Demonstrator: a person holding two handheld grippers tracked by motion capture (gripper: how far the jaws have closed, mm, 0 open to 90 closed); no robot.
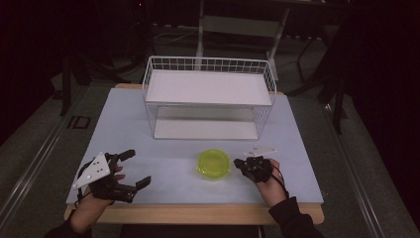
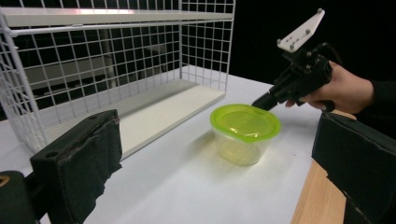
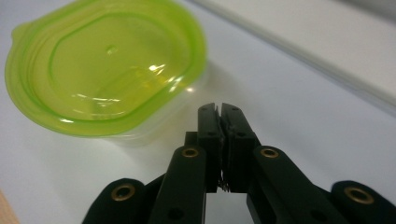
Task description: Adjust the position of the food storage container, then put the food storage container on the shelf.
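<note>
A small clear plastic container (image 1: 214, 164) with a translucent lime-green lid (image 2: 245, 122) sits on the pale table (image 1: 163, 163), near the front edge and a little right of centre; the lid is seated on top, and through the clear wall the tub looks empty, though the green tint makes that hard to be sure of. Behind it, toward the far side of the table, stands a white wire rack (image 1: 208, 96) with two flat white shelves, both bare. The right gripper (image 1: 241, 162) rests low just to the right of the container, its jaws pressed together with nothing between them; in the right gripper view the closed tips (image 3: 220, 112) lie just beside the tub's rim, and whether they touch it cannot be told. The left gripper (image 1: 133, 168) is held at the near left of the table, well apart from the container, with its jaws spread wide and empty; in the left gripper view the tub sits between and beyond its two black padded jaws.
</note>
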